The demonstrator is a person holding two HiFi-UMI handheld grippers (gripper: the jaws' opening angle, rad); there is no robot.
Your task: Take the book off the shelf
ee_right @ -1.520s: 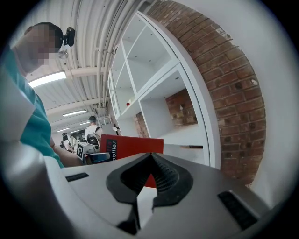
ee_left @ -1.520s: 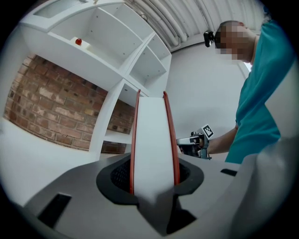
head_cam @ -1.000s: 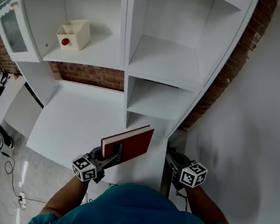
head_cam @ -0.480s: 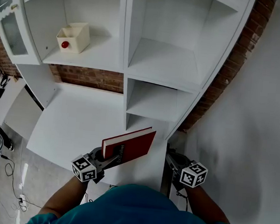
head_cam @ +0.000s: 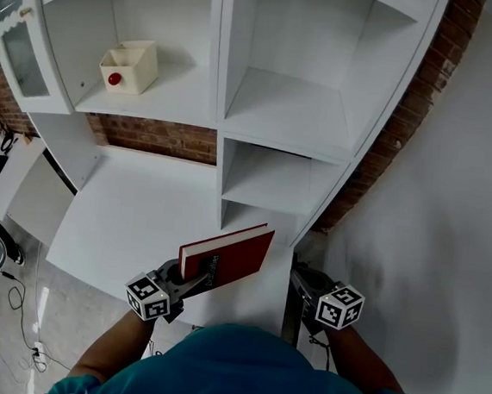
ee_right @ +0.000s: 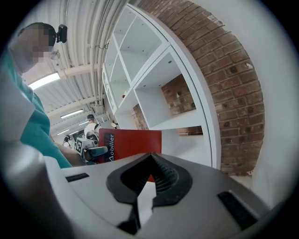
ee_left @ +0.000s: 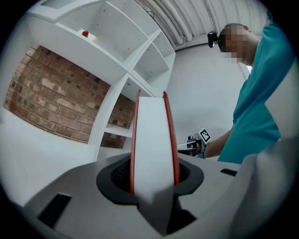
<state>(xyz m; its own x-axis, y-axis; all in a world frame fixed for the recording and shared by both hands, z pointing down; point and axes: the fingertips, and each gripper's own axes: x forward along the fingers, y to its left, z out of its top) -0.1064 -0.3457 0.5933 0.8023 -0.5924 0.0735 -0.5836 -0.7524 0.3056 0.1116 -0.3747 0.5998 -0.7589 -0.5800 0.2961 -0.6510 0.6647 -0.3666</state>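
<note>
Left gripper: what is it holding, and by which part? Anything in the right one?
The left gripper clamps the red book across both covers, at an edge near the spine. The right gripper is shut and empty.

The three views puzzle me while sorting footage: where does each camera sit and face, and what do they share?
Head view: on the head, facing down at the shelf unit; both forearms show.
Left gripper view: on the left gripper, along jaws shut on the red book; teal shirt shows.
Right gripper view: on the right gripper, over shut jaws toward the book; teal sleeve shows.
Shared: the book.
</note>
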